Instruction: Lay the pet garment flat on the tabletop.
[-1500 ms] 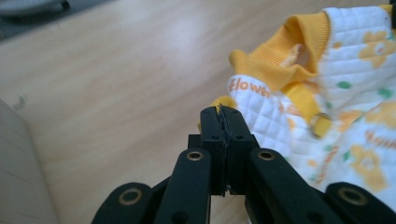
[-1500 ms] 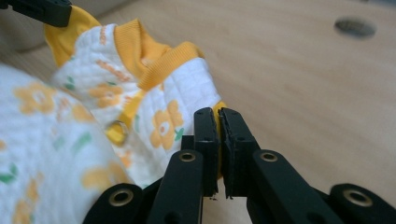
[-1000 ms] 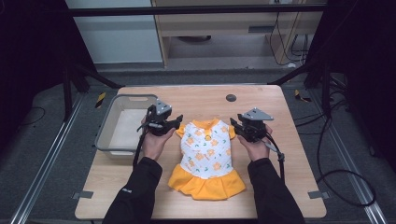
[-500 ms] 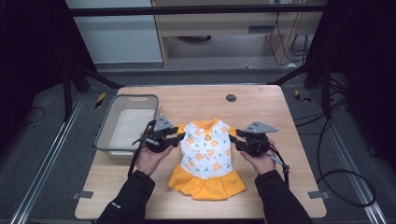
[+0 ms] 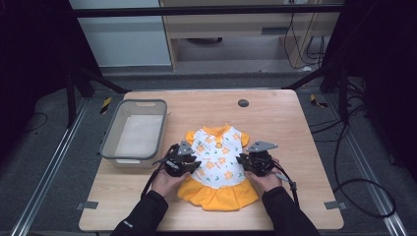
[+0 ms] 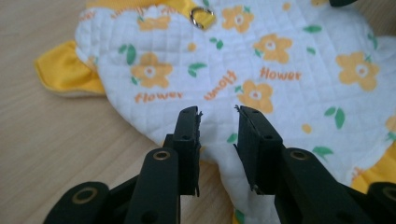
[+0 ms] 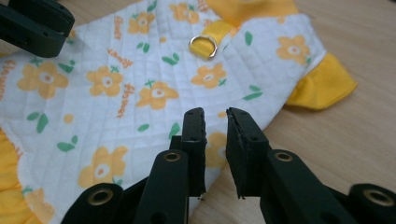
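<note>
Flower-print dress with yellow skirt – flat on the table, its side edges between both pairs of jaws. Left gripper and right gripper – jaws just closing, narrow gaps left, fabric not yet pinched. Grey bin beyond the left gripper.

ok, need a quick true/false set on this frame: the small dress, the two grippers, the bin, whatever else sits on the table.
1. The dress lies flat on the wooden table. True.
2. The grey bin holds the dress. False: the bin stands to the left of the dress and looks empty.
3. The left gripper has fabric from the dress's edge between its jaws. True.
4. The right gripper is at the collar. False: it is at the side edge, below the yellow sleeve.
5. A metal ring sits on a yellow strap on the dress. True.
</note>
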Motion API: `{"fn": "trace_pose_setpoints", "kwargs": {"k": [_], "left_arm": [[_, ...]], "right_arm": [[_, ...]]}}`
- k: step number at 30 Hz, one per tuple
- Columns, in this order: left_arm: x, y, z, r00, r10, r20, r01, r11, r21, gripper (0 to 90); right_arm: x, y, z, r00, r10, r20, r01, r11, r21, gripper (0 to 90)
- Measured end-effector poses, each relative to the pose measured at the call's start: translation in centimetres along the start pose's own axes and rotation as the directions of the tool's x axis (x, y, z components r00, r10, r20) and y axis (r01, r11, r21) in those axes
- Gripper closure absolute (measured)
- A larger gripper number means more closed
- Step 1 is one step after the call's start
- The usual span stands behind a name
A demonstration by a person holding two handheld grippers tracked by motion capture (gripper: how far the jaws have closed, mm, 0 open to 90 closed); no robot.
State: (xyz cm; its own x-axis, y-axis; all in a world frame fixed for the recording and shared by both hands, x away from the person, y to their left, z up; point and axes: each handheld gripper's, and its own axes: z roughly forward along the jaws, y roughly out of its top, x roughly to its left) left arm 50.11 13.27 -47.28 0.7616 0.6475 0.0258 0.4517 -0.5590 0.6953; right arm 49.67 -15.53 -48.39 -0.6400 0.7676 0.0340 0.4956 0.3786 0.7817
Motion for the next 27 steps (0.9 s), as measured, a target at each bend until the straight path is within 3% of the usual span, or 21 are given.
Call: {"fn": "trace_pose_setpoints", "kwargs": {"k": [5, 13, 21, 25, 27], "left_arm": [[-0.2, -1.5, 0.4, 1.0000, -0.002, 0.009, 0.002, 0.9994, 0.035, 68.2], [-0.4, -1.9, 0.7, 1.0000, -0.005, 0.002, 0.005, 0.9999, 0.016, 68.5], [-0.2, -1.9, 1.2, 0.9994, -0.007, -0.033, 0.007, 0.9999, -0.010, 66.4], [-0.2, -1.6, -0.2, 0.9996, -0.024, -0.018, 0.023, 0.9985, -0.050, 67.3], [-0.4, -1.4, -1.5, 0.9989, -0.042, 0.019, 0.044, 0.9950, -0.090, 69.0]], "right_arm": [[0.1, -0.5, 0.6, 0.9999, -0.015, 0.003, 0.015, 0.999, 0.035, 79.3], [0.0, -1.0, 1.4, 0.9997, -0.018, 0.015, 0.017, 0.997, 0.081, 86.0], [-0.5, -0.8, 1.6, 0.9994, -0.010, 0.032, 0.008, 0.998, 0.067, 86.4], [-0.3, -0.4, 0.1, 0.9998, 0.000, 0.019, -0.001, 1.000, 0.023, 87.0], [-0.2, -0.3, -0.4, 0.9999, 0.004, 0.011, -0.004, 1.000, 0.007, 88.1]]}}
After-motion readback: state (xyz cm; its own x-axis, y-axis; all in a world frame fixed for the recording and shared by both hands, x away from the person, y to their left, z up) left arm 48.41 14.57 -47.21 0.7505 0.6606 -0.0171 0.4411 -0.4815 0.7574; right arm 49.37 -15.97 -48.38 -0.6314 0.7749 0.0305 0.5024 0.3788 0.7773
